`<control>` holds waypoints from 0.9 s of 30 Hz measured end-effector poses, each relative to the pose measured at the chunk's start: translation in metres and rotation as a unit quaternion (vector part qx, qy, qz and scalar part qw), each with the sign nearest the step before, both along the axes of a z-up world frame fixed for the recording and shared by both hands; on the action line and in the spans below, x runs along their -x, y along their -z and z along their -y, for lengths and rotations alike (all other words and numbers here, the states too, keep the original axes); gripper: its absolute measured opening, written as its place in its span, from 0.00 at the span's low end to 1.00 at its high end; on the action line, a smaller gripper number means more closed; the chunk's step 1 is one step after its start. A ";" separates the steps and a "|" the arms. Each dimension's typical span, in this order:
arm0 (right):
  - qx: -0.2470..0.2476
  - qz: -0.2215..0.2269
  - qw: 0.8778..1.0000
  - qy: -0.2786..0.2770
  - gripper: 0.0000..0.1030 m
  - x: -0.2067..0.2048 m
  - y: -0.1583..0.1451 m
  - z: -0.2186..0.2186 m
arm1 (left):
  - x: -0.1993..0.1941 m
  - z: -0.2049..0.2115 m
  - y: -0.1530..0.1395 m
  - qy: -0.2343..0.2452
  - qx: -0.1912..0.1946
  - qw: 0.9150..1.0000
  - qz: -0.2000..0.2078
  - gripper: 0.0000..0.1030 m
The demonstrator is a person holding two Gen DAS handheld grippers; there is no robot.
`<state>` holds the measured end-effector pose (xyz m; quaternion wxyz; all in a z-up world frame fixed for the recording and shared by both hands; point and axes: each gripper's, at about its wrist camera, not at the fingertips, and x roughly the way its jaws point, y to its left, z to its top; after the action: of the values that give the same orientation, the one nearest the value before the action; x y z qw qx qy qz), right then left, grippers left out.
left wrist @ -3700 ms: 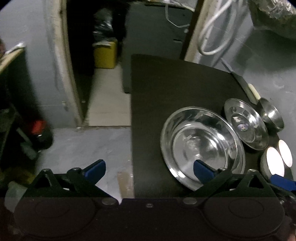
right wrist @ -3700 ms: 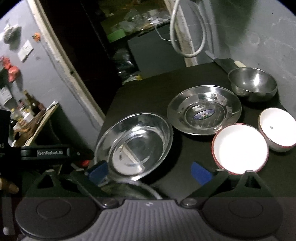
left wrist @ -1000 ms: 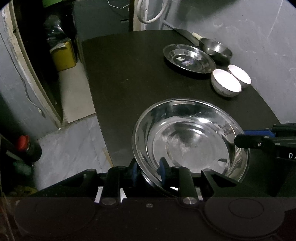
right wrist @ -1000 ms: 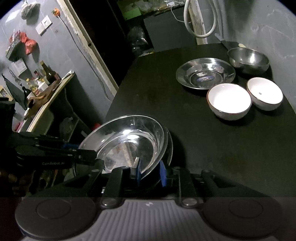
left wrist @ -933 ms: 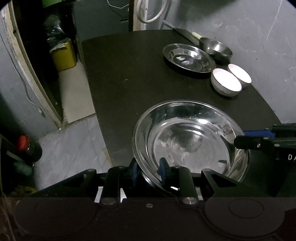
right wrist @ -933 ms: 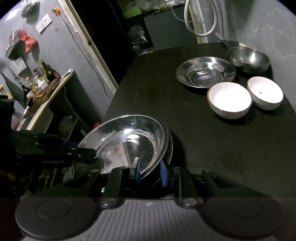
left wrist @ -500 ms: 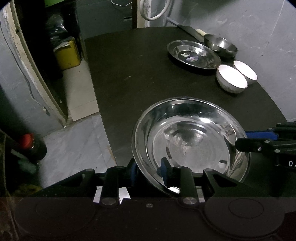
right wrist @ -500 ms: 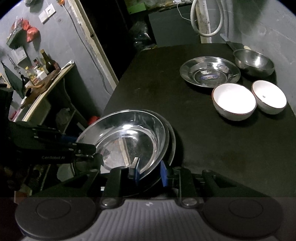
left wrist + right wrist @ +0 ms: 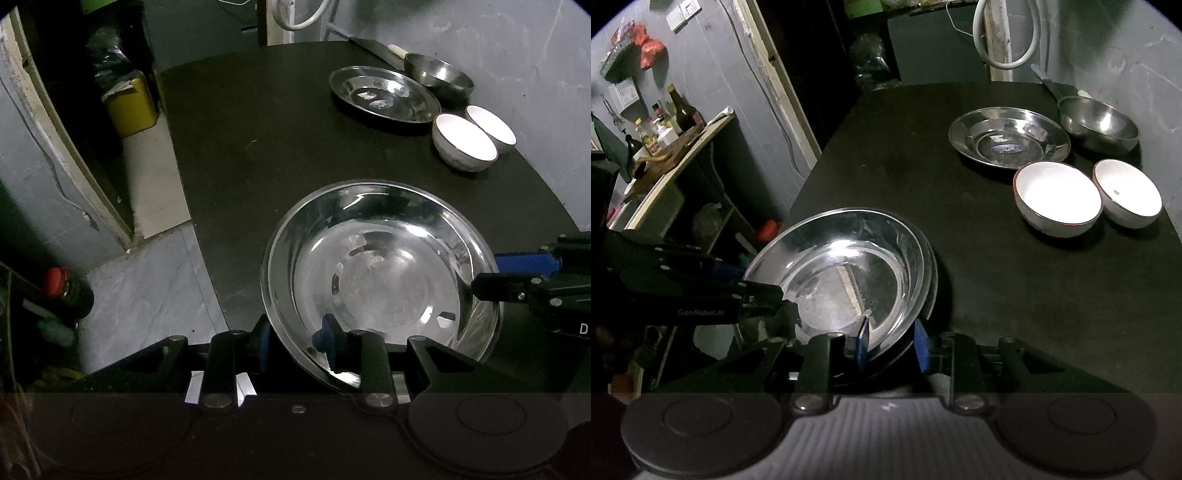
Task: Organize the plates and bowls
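Two claws share one large steel plate (image 9: 380, 273) in the left wrist view: the left claw (image 9: 295, 338) straddles its near rim with blue pads on either side, apparently pinching it, while the right claw (image 9: 491, 271) reaches in from the right edge. The plate sits at the near end of the black bench (image 9: 258, 147); judged from its thin, mirror-bright metal, it is light, stiff and slippery, so the rolled rim is the sensible hold. Farther back stand a smaller steel plate (image 9: 384, 94), a steel bowl (image 9: 439, 75) and two white bowls (image 9: 465, 147), which look breakable. In the right wrist view, the right claw's jaws have just been opening; the large steel plate's rim lies between them, the right pad clearly off it. A second rim seems to show beneath. The left claw enters from the left. Beyond the bench are grey walls, a dark doorway and a shelf of bottles (image 9: 661, 129).
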<state>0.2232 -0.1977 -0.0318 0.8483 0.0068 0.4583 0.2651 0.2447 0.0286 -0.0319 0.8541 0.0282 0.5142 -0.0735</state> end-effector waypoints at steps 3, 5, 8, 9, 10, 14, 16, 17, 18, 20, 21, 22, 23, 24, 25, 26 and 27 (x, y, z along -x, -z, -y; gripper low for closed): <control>0.000 -0.002 1.000 0.002 0.34 0.000 0.001 0.000 | -0.002 0.001 0.002 0.001 -0.001 1.000 -0.003 0.32; -0.001 -0.005 1.000 0.003 0.35 -0.001 0.001 0.000 | -0.003 0.001 0.001 0.001 -0.001 1.000 -0.002 0.35; -0.004 -0.003 1.000 0.005 0.37 -0.001 0.001 0.001 | -0.004 0.001 0.002 0.001 -0.003 1.000 0.000 0.44; -0.004 -0.002 1.000 0.005 0.38 -0.001 0.001 0.001 | -0.003 0.001 0.002 -0.001 -0.005 1.000 0.000 0.47; -0.005 -0.003 1.000 0.005 0.39 -0.001 0.001 0.001 | -0.003 0.000 0.001 -0.004 -0.006 1.000 0.002 0.54; -0.006 -0.004 1.000 0.013 0.58 -0.003 0.002 0.003 | -0.006 -0.006 -0.004 -0.024 -0.008 1.000 0.015 0.81; -0.006 -0.003 1.000 0.018 0.71 -0.004 0.002 0.005 | -0.010 -0.010 -0.007 -0.042 -0.013 0.999 0.028 0.89; -0.006 -0.003 1.000 0.021 0.81 -0.005 0.002 0.006 | -0.012 -0.011 -0.008 -0.048 -0.015 0.998 0.031 0.93; -0.006 -0.002 1.000 0.024 0.89 -0.006 0.002 0.006 | -0.015 -0.013 -0.009 -0.057 -0.017 0.998 0.034 0.94; -0.005 0.001 1.000 0.031 0.92 -0.007 0.002 0.008 | -0.020 -0.014 -0.010 -0.069 -0.023 0.997 0.038 0.96; -0.005 0.000 0.999 0.034 0.95 -0.009 0.002 0.009 | -0.023 -0.015 -0.011 -0.072 -0.025 0.996 0.039 0.96; -0.004 -0.001 0.999 0.038 0.95 -0.010 0.003 0.010 | -0.026 -0.016 -0.011 -0.075 -0.028 0.996 0.039 0.97; -0.004 -0.002 0.999 0.040 0.97 -0.011 0.003 0.011 | -0.028 -0.016 -0.011 -0.077 -0.032 0.996 0.040 0.97; -0.005 -0.002 0.999 0.043 0.97 -0.012 0.004 0.012 | -0.030 -0.017 -0.010 -0.077 -0.036 0.996 0.040 0.97; -0.005 -0.001 0.999 0.046 0.98 -0.012 0.004 0.014 | -0.034 -0.017 -0.010 -0.079 -0.040 0.995 0.040 0.97; -0.006 0.003 0.999 0.051 0.98 -0.013 0.003 0.016 | -0.036 -0.017 -0.010 -0.079 -0.041 0.995 0.041 0.97; -0.009 0.011 0.998 0.059 0.99 -0.015 0.001 0.019 | -0.040 -0.017 -0.010 -0.082 -0.041 0.995 0.041 0.97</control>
<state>0.2379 -0.2165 -0.0331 0.8674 0.0385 0.4451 0.2191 0.2849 0.0454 -0.0216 0.8755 0.0243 0.4822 0.0189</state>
